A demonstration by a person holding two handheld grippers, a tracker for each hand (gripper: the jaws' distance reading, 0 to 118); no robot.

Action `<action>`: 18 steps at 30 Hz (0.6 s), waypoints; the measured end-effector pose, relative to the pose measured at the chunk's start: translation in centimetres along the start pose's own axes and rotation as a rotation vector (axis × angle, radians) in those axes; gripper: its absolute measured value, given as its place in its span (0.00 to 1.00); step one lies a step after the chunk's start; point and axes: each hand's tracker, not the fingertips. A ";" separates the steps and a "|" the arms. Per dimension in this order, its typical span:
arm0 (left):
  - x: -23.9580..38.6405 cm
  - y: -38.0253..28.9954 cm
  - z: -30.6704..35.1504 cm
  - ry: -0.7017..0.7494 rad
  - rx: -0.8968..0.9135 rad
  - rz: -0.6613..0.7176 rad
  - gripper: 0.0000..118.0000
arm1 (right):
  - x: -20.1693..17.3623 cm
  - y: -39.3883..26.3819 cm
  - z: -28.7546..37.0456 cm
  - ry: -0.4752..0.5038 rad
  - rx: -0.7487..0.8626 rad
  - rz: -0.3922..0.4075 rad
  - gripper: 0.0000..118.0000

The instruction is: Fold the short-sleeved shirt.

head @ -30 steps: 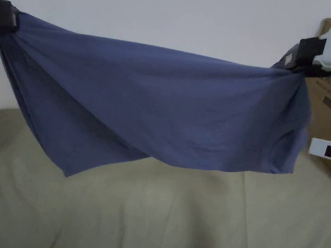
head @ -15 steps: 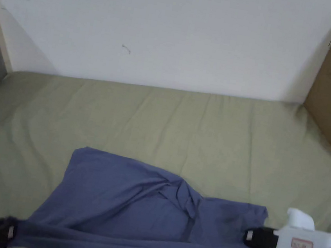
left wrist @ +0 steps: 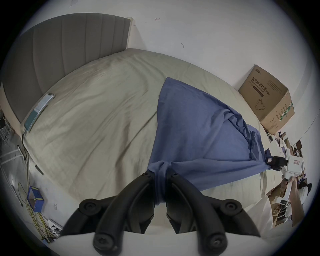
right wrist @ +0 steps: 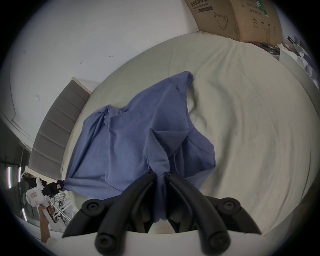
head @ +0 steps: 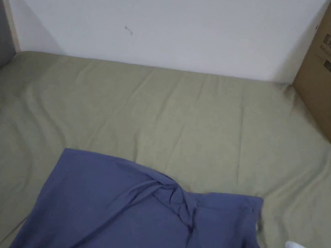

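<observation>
The blue shirt point(head: 138, 213) lies spread, with wrinkles, on the bed point(head: 186, 114) at lower centre. Left claw point(left wrist: 160, 175) and right claw point(right wrist: 160, 174) each clamp one near corner. No fold seems made yet.

Left gripper point(left wrist: 160, 175), right gripper point(right wrist: 160, 174): jaws clamped.

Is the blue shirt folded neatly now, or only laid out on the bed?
Only laid out. The shirt lies spread on the bed with a twisted bunch in its middle, both near corners pinched.
</observation>
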 end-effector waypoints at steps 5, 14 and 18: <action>0.7 -1.5 1.3 0.019 -0.008 0.007 0.52 | 0.7 -2.0 1.0 -0.039 0.023 -0.011 0.39; 0.3 -1.2 6.5 -0.038 0.127 0.057 0.94 | 0.7 -4.7 8.6 -0.058 0.145 0.061 0.65; 1.5 -2.0 8.3 -0.101 0.165 0.047 0.57 | -1.1 -7.3 11.9 -0.059 0.211 0.116 0.24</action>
